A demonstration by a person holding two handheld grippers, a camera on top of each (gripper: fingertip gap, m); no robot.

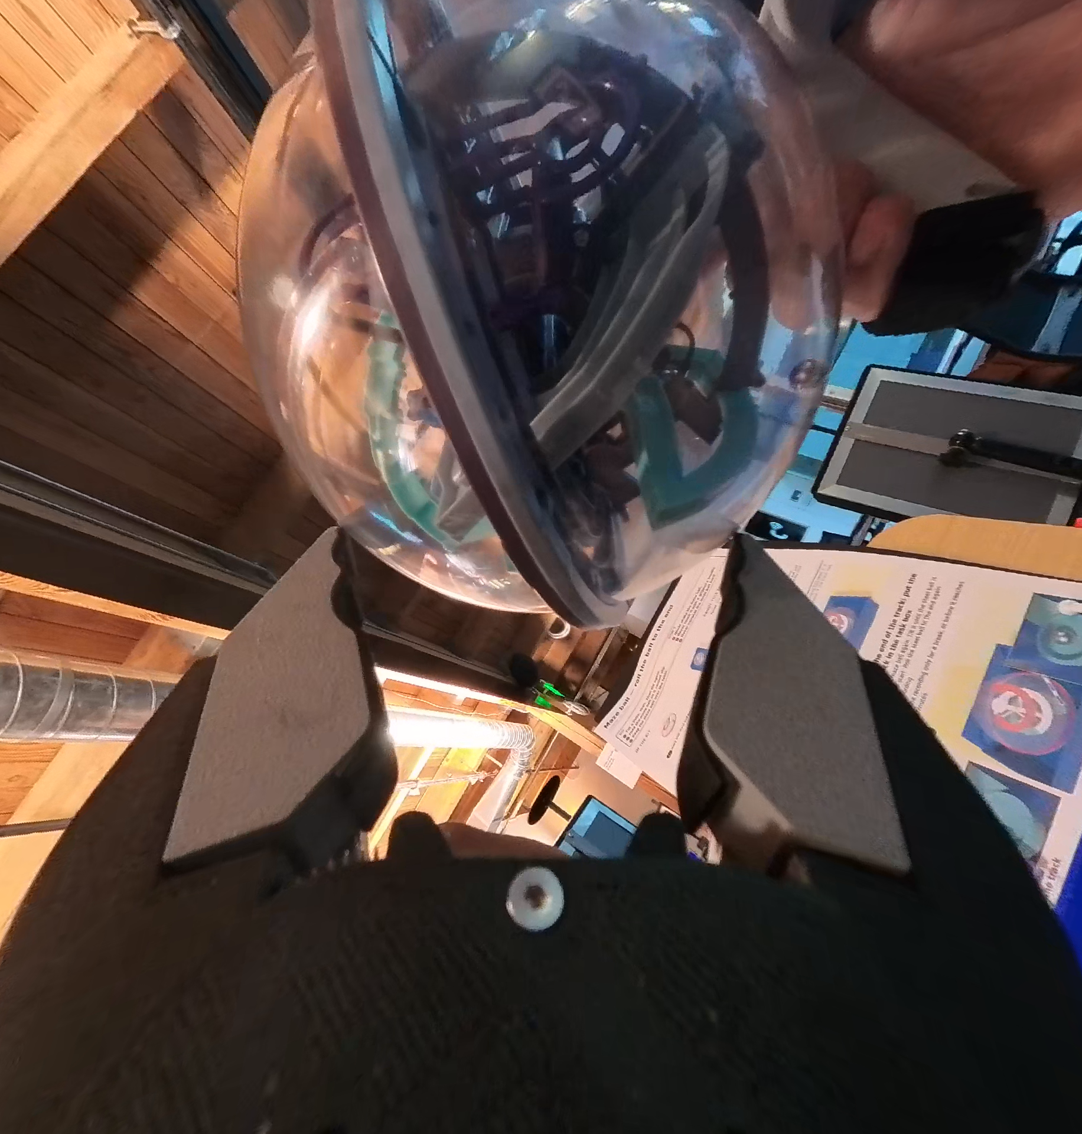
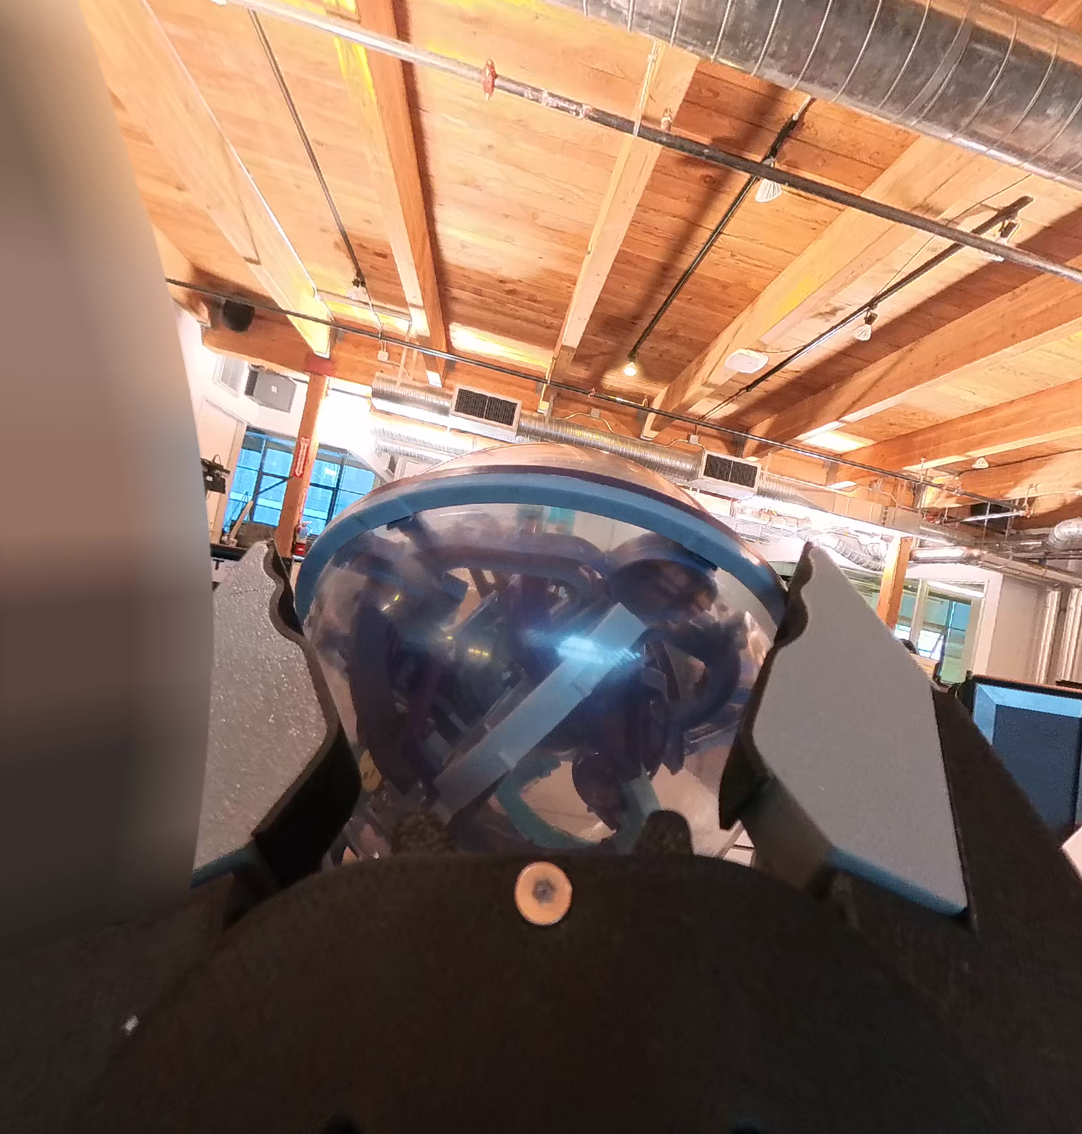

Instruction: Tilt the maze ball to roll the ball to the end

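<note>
Up close, the right gripper [image 2: 535, 589] is clamped on the clear maze ball [image 2: 526, 663] — both pads press its sides. The left gripper [image 1: 535, 555] stands spread wide, fingertips at the sphere's underside, grip uncertain. Beyond it, a printed sheet [image 1: 931, 620] lies on the table.

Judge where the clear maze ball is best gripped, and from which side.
Grip the maze ball across its widest girth, just below the equator ring, with the right gripper's pads on opposite sides of the smooth shell. The ring's lip probably helps stop slipping. The left gripper merely cradles its underside.
</note>
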